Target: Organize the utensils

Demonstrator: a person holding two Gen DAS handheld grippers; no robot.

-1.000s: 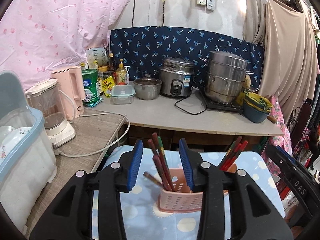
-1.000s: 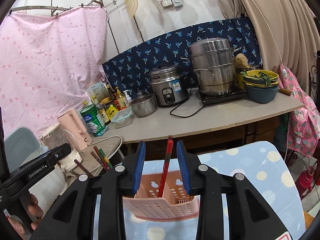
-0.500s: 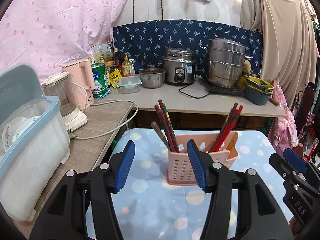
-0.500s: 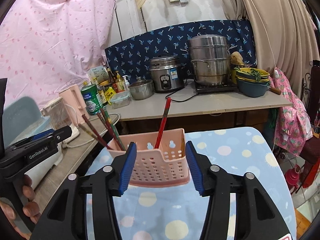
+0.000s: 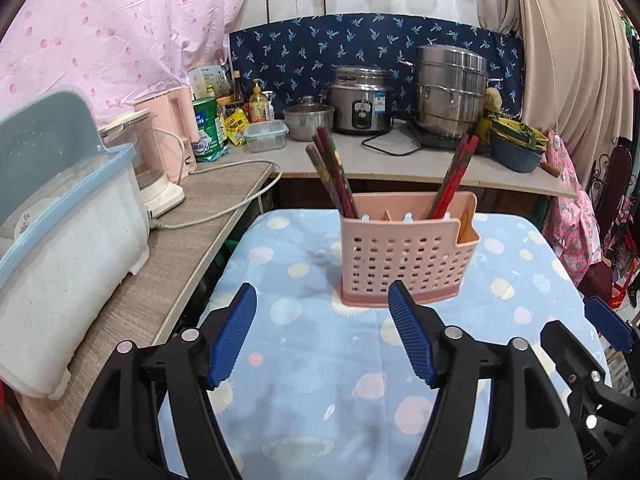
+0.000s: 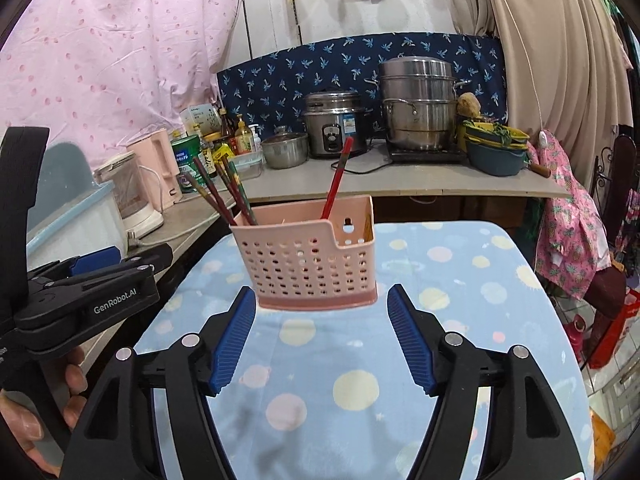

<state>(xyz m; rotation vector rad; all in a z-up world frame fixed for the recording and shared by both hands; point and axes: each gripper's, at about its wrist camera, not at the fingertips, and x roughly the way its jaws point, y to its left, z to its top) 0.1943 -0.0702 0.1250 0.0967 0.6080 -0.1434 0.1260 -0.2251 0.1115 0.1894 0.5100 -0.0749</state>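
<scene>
A pink perforated utensil holder stands upright on the blue spotted tablecloth. Dark red chopsticks lean out of its left compartment, and red ones lean out further right. My left gripper hovers short of the holder, jaws opening, nothing between them. My right gripper is also just short of the holder, jaws opening and empty. The left gripper also shows at the left edge of the right wrist view, held by a hand.
A white and blue dish bin sits on the wooden side counter to the left, beside a blender and a pink kettle. The back counter holds a rice cooker, a steel steamer and bowls.
Both grippers have backed away from the holder and lowered, and their jaws have spread wider. The chopsticks that were between the jaws now stand free in the holder.
</scene>
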